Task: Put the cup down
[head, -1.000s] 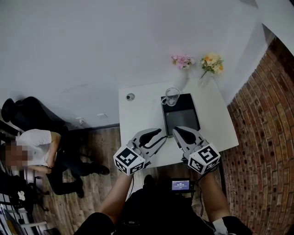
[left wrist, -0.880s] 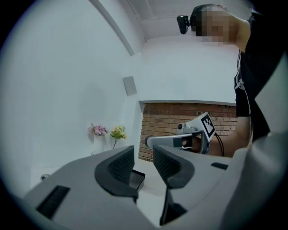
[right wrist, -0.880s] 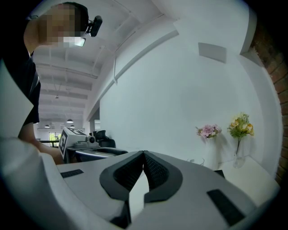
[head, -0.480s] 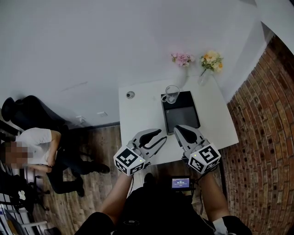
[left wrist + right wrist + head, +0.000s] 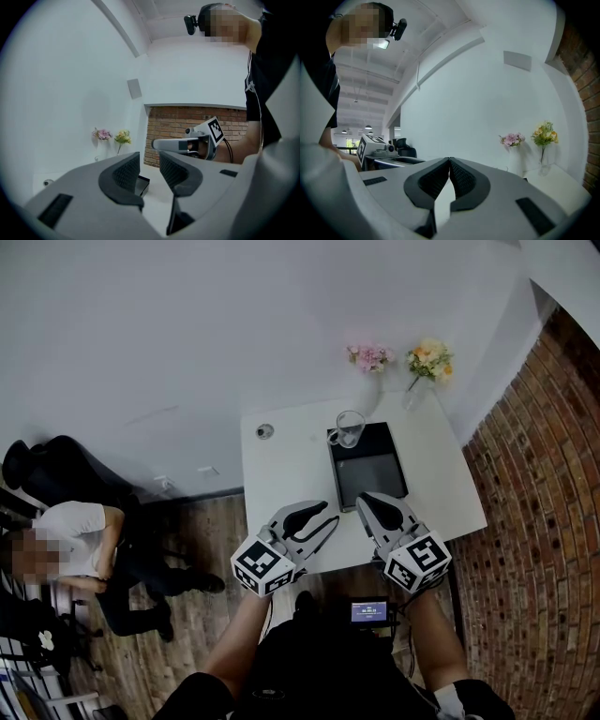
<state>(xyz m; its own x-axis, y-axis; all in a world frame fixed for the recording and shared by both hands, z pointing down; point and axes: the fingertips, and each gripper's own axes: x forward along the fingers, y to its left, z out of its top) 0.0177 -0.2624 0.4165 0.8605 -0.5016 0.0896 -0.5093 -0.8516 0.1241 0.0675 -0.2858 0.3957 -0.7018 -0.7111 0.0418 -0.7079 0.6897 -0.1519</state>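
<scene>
Standing at far-left corner of tray (image 5: 370, 482), cup (image 5: 349, 428); white table (image 5: 286, 474) alongside.

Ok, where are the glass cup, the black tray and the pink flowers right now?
glass cup (image 5: 349, 430): head view, on its clear side wall.
black tray (image 5: 371, 486): head view, on its bare dark surface.
pink flowers (image 5: 371, 357): head view, on the blooms.

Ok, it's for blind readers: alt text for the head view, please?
A clear glass cup stands on the far left corner of a black square tray on a white table. At the near edge a person holds the left tool, slightly open and empty, and the right tool, shut. Vases of pink flowers and yellow flowers stand at its far edge.
</scene>
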